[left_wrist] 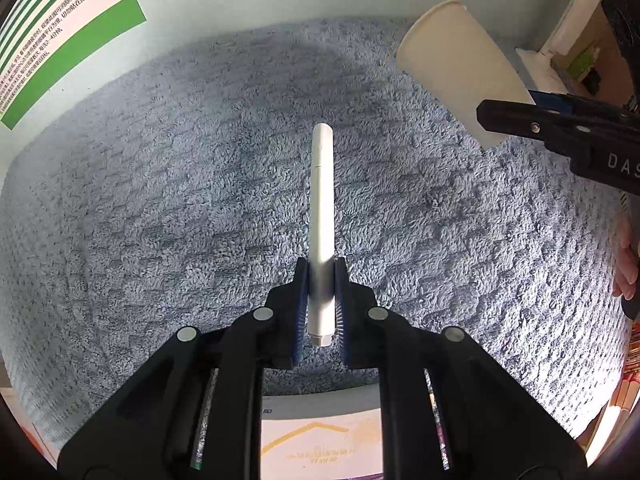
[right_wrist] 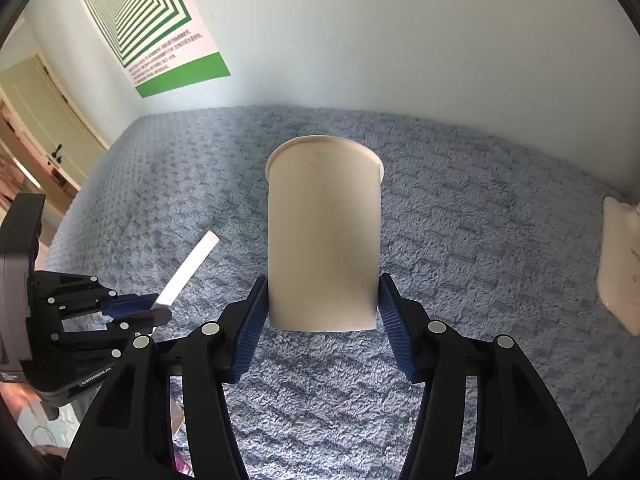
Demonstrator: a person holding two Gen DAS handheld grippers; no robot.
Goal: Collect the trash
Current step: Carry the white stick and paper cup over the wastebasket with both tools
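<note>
My left gripper (left_wrist: 321, 276) is shut on a white pen-like stick (left_wrist: 322, 204), held near its lower end and pointing forward above the blue towel (left_wrist: 160, 200). The stick (right_wrist: 188, 268) and left gripper (right_wrist: 150, 308) also show at the left of the right wrist view. My right gripper (right_wrist: 323, 300) is shut on a cream paper cup (right_wrist: 323, 232), gripped near its base with the rim pointing away. The cup (left_wrist: 460, 68) shows at the upper right of the left wrist view, held by the right gripper (left_wrist: 500, 118), up and to the right of the stick.
The blue towel (right_wrist: 480, 220) covers the surface up to a pale wall with a green-and-white poster (right_wrist: 148, 20). A crumpled whitish object (right_wrist: 620, 264) lies on the towel at the far right. A door (right_wrist: 48, 128) stands at the left. Printed paper (left_wrist: 320, 440) lies below the left gripper.
</note>
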